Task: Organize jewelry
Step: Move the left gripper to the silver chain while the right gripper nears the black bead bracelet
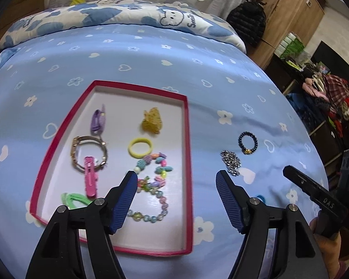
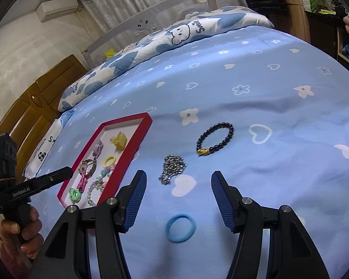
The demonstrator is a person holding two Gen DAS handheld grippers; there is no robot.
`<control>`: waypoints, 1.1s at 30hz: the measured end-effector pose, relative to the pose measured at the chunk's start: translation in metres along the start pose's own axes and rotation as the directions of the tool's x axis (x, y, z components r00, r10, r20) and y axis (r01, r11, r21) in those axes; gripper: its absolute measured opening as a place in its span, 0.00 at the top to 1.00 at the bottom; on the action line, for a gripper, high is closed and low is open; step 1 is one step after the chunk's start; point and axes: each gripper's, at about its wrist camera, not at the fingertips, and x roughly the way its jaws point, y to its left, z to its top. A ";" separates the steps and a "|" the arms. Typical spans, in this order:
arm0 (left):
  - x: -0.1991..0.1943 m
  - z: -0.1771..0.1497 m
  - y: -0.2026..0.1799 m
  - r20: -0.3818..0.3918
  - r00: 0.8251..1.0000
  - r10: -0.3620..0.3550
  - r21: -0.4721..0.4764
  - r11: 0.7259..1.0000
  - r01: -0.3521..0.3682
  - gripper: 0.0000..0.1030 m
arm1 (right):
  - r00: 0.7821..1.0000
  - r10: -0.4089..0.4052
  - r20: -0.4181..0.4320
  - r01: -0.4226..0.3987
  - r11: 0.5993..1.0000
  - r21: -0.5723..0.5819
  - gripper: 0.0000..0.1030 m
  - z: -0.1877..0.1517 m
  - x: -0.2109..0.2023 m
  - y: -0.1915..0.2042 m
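Jewelry spread over a blue bedsheet [image 1: 139,65], part of it already in a red-rimmed tray [image 1: 188,139]. Left gripper [image 1: 176,181] hangs above the tray's right rim, fingers spread wide and holding nothing; its left fingertip [image 1: 130,179] lies over a multicoloured bead necklace [image 1: 154,181] inside the tray, its right fingertip over bare sheet. Also in the tray: a pink hair clip [image 1: 90,179] lying across a gold watch [image 1: 88,153], a purple clip [image 1: 97,121], a yellow ring [image 1: 140,147], a gold claw clip [image 1: 152,121] and a green clip [image 1: 73,200]. Right gripper [image 2: 179,183] hovers over the sheet beside the tray, fingers likewise released and empty. A blue hair tie [image 2: 180,227] lies between and just short of its fingertips; a silver chain [image 2: 173,168] lies just beyond the left fingertip; a black bead bracelet [image 2: 215,139] with a gold charm rests farther out, apart from the chain.
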 end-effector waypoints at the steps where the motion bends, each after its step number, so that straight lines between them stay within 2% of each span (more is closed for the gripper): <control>1: 0.002 0.000 -0.004 -0.002 1.000 -0.001 0.007 1.000 0.001 0.32 | 1.000 -0.002 0.000 0.002 1.000 0.000 0.42 0.001 0.000 -0.002; 15: 0.043 0.016 -0.050 -0.060 0.998 -0.013 0.094 0.995 0.018 0.31 | 0.998 -0.035 -0.042 0.034 0.999 -0.038 0.42 0.023 0.020 -0.028; 33: 0.141 0.035 -0.100 -0.180 0.983 0.022 0.228 0.974 0.020 0.30 | 0.990 -0.090 -0.109 0.078 0.991 -0.110 0.43 0.056 0.076 -0.049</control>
